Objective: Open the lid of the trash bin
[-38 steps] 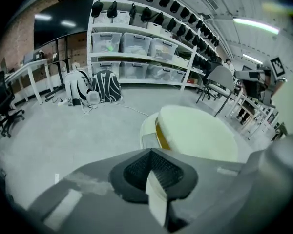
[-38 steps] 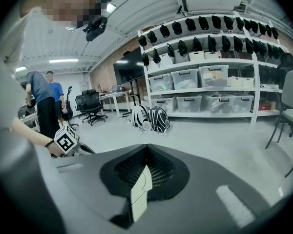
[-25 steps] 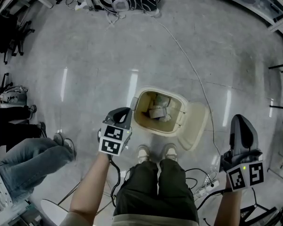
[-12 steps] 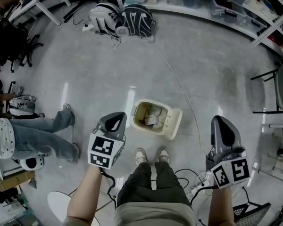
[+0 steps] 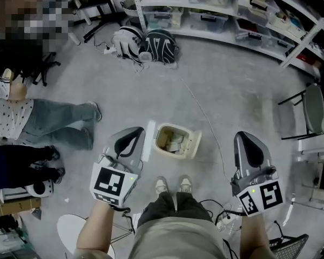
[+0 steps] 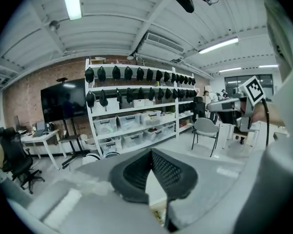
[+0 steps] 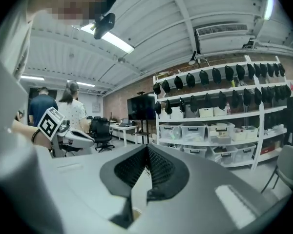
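Observation:
A small beige trash bin (image 5: 171, 138) stands on the floor just ahead of my shoes. Its lid (image 5: 192, 144) hangs open to the right, and crumpled rubbish shows inside. My left gripper (image 5: 133, 136) is held high above the floor, left of the bin and not touching it. The right gripper (image 5: 246, 143) is held well right of the bin. In the left gripper view the left gripper (image 6: 151, 153) has its jaws meeting at the tips with nothing between them. The right gripper (image 7: 147, 148) looks the same in its own view. Both point level at the room, so neither gripper view shows the bin.
Shelving with plastic boxes (image 5: 221, 15) lines the far wall, with two bags (image 5: 147, 45) on the floor before it. People sit at the left (image 5: 48, 124). A chair (image 5: 313, 110) stands at the right. A cable (image 5: 204, 112) runs past the bin, and a white stool (image 5: 74, 234) is near my left leg.
The head view has risen and tilted forward, so the bin looks smaller and the shelves appear. Both grippers have lifted away from the bin. The lid stays open.

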Motion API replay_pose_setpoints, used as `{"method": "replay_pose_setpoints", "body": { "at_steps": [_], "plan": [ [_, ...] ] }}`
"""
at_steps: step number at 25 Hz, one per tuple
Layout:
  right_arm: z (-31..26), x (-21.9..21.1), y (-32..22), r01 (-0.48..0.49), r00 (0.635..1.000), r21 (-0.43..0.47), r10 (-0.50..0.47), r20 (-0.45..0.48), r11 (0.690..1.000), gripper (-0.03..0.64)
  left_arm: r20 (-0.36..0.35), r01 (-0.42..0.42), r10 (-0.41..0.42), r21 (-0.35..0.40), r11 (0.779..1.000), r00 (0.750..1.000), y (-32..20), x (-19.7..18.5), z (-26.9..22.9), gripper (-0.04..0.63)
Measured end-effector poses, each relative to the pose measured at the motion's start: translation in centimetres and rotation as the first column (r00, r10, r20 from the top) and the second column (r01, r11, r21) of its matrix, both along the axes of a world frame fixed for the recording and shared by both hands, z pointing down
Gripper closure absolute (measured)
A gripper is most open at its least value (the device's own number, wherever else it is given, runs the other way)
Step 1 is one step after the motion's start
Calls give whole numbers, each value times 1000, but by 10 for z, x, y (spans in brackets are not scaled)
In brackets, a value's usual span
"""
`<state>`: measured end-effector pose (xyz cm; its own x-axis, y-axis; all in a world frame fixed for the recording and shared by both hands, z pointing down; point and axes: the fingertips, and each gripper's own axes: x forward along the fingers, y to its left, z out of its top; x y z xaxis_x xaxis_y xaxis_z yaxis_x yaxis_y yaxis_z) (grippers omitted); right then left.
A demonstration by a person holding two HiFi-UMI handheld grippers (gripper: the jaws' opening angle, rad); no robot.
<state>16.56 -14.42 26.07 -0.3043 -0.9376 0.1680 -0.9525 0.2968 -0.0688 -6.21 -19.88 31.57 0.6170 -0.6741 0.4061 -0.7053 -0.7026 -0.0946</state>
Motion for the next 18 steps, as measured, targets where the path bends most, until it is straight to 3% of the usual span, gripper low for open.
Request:
{"method": "replay_pose_setpoints", "body": {
  "at_steps": [9,12,18],
  "plan": [
    [-71,-14,36,42,999,101,-42,-4,994,614,-60,17,-11,100,995,998,42,0,-84,594],
    [-85,-26,48,73,997,128,-72,-7,989,614,-100,17,-6,107,994,995,57,2,-101,594],
    [-99,-52,56,127,992,147,-123,-39,981,614,-109,12,2,133,991,994,68,-6,-119,594]
  ]
}}
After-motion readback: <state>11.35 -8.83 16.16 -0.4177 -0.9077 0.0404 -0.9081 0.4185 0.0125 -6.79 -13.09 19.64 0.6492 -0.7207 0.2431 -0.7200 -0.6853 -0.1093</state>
